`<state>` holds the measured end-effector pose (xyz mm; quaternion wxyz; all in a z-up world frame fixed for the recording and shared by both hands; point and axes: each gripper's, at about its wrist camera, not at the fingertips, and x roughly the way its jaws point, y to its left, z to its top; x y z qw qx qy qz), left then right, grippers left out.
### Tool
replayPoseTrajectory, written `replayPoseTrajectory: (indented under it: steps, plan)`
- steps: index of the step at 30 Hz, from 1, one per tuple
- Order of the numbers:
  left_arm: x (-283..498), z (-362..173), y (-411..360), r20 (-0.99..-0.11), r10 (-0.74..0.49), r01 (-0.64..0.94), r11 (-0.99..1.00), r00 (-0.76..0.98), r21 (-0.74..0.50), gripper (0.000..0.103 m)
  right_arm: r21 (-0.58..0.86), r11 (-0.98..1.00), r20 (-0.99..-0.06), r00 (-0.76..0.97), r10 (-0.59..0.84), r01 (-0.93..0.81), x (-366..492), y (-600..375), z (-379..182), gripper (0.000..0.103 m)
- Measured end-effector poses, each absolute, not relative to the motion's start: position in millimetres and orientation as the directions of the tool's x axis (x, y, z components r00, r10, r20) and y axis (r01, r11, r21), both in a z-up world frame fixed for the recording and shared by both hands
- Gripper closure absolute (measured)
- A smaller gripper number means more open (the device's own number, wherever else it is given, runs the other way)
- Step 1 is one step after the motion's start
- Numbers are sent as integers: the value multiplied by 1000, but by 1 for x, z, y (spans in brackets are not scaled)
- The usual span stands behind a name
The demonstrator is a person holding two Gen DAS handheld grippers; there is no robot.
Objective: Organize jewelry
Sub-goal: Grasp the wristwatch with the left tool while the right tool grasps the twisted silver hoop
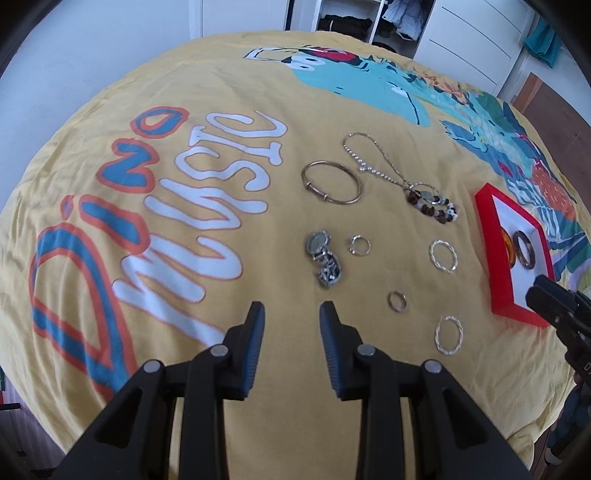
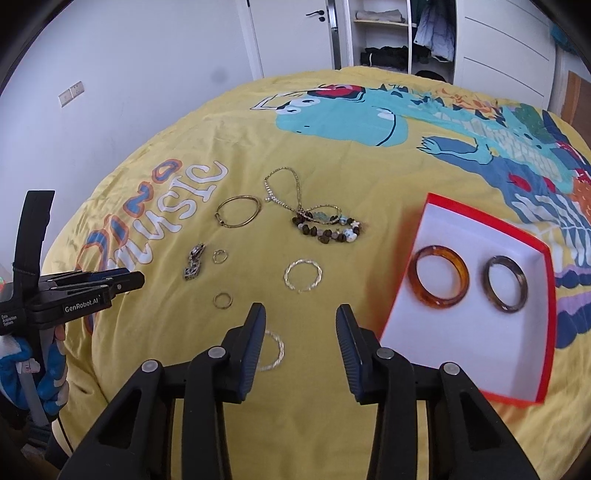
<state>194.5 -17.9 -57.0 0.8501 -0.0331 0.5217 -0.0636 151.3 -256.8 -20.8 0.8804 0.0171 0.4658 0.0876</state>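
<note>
Jewelry lies spread on a yellow dinosaur bedspread (image 1: pixel 229 59). My left gripper (image 1: pixel 292 310) hovers open and holds nothing, just short of a pendant cluster (image 1: pixel 325 262). Beyond it lie a gold bangle (image 1: pixel 331 181), a chain necklace (image 1: pixel 364 155) and beaded bracelets (image 1: pixel 432 205). My right gripper (image 2: pixel 300 314) is open with bare cloth between its fingers. A twisted silver hoop (image 2: pixel 275 350) sits partly hidden behind its left finger. To the right, a red box (image 2: pixel 461 350) holds an amber bangle (image 2: pixel 437 277) and a dark bangle (image 2: pixel 506 284).
Small rings (image 1: pixel 398 301) and another twisted hoop (image 2: pixel 303 280) lie between the grippers and the bracelets. The left gripper (image 2: pixel 136 280) shows at the left edge of the right wrist view, held by a gloved hand. White wardrobes (image 2: pixel 388 33) and a door stand beyond the bed.
</note>
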Motion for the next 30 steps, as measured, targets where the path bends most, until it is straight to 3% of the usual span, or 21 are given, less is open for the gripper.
replayPoseTrajectory:
  steps: [18, 25, 30]
  plan:
    - [260, -108, -42, -903, -188, 104, 982, 387, -160, 74, 84, 994, -900, 423, 108, -75, 236, -250, -89, 68]
    - [258, -111, -31, -887, -221, 104, 975, 406, -196, 80, 38, 998, -926, 374, 57, -59, 249, -242, -111, 79]
    - [256, -112, -27, -878, -242, 108, 970, 413, -216, 90, 23, 997, -919, 392, 48, -70, 249, -236, -116, 97]
